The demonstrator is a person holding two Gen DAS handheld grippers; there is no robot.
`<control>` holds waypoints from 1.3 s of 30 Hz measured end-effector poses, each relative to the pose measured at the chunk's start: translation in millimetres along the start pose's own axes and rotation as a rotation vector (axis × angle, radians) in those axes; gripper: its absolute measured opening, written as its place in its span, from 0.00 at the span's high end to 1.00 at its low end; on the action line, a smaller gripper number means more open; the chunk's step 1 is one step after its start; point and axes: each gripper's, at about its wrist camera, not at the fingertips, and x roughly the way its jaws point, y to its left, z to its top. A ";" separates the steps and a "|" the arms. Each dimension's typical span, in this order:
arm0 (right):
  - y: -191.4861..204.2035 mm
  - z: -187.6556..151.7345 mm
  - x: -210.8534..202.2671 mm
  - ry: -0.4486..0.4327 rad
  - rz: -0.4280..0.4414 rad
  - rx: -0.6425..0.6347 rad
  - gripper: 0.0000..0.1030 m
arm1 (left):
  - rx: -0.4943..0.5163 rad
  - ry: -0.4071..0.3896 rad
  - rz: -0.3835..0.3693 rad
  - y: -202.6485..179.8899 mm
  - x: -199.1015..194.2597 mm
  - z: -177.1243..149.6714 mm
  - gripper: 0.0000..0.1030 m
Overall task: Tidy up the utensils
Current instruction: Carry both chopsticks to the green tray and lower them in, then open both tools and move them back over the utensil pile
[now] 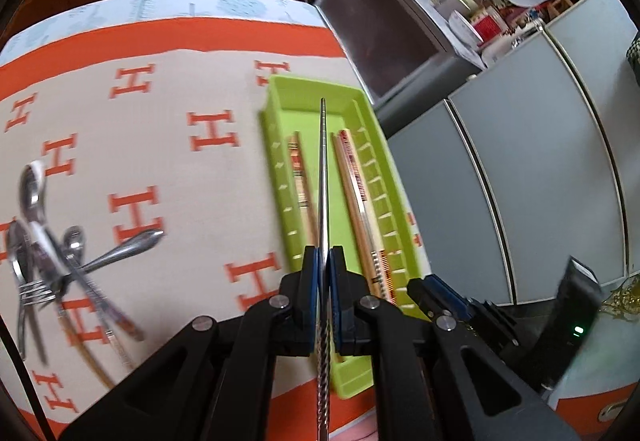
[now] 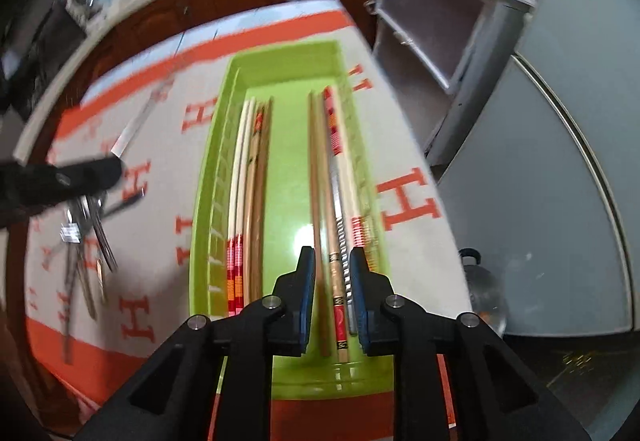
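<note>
While the left gripper pinches a metal chopstick tight in its closed jaws, the right gripper hangs over the green tray with its jaws open and nothing pressed between them. A few chopsticks lie in the tray right under those open jaws, so I think the right one has let its stick go.

The step in hand looks like putting chopsticks in the tray, one by one. More sticks lie along the tray's other long wall. The middle of the tray is bare, and that is good room for the metal one.

Next, the left gripper needs to bring its stick down flat, lined up with the long way of the tray, and then open.

The tray sits by the right edge of the desk, near its far corner. A pile of spoons and forks waits near the left edge, well apart from the tray. The cloth between them is bare, so there is room to move.

Watch out: the two grippers are close by the tray's near end. The right one should lift away first so they do not bump
</note>
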 end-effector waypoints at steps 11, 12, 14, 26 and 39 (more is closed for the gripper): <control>-54.4 -3.5 -14.6 -0.054 0.042 0.182 0.80 | -0.037 0.064 0.035 -23.5 58.0 16.4 0.87; -57.0 -4.4 -15.9 -0.058 0.046 0.187 0.80 | -0.032 0.071 0.046 -23.2 61.1 13.5 0.86; -58.5 -8.4 -20.8 -0.065 0.052 0.195 0.80 | -0.022 0.077 0.060 -24.8 65.2 9.9 0.84; -40.9 -10.3 -33.6 -0.076 0.093 0.158 0.80 | 0.091 0.038 0.132 -21.4 35.6 -21.7 0.78; 11.3 -11.6 -34.7 -0.058 0.143 0.060 0.80 | 0.129 -0.068 0.216 12.3 -19.5 -52.6 0.74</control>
